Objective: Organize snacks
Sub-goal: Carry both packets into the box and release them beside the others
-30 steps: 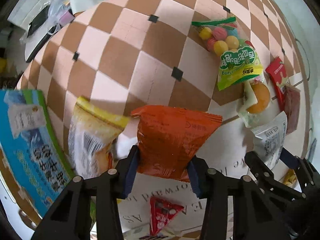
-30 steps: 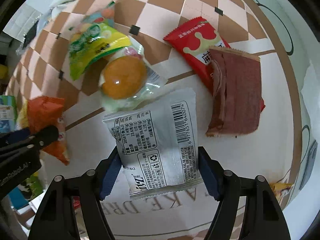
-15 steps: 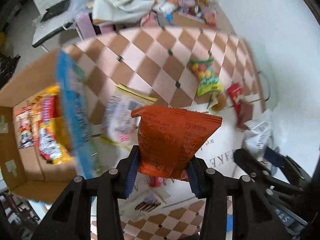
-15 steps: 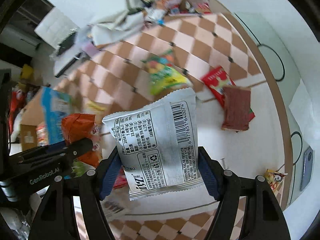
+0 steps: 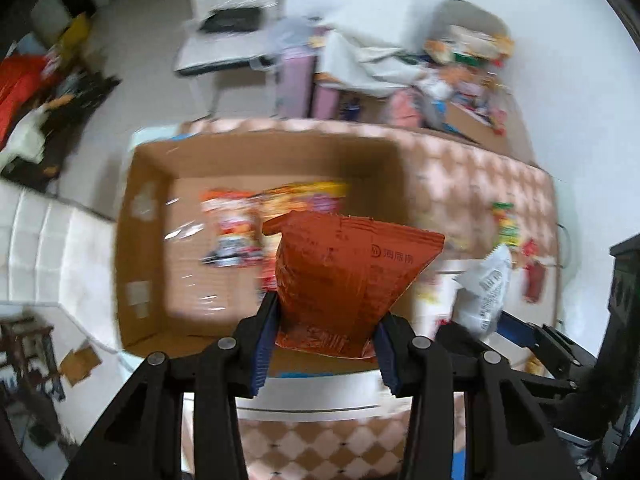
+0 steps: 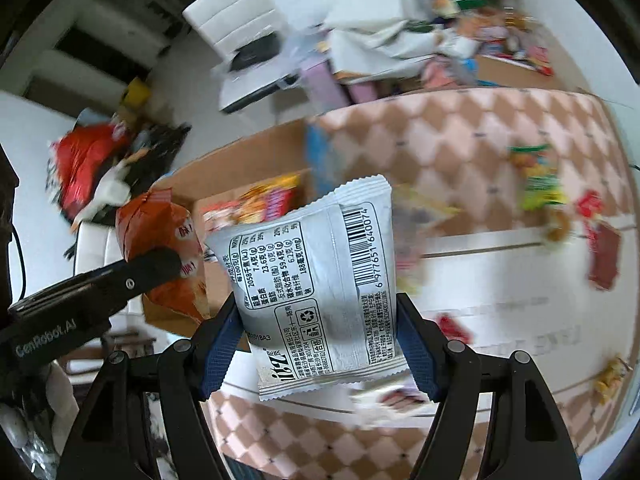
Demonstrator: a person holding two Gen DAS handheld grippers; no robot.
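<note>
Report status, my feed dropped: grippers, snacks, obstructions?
Left gripper shut on orange packet. Right gripper shut on white packet. Cardboard box open below, nothing blocking.

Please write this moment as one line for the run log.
left gripper: shut on orange packet | right gripper: shut on white packet | both above cardboard box | box holds snacks

Box snacks point(image 5: 256, 220) motion-blurred, unreadable

The orange packet point(image 5: 348, 280) is crinkly matt foil, the white wrapper point(image 6: 320, 280) smooth glossy plastic film (printed all over). Cardboard box point(image 5: 140, 240) looks plain rough brown. Tongs point(image 5: 325, 344) are matt black plastic with ribbed blue pads point(image 5: 266, 344).
</note>
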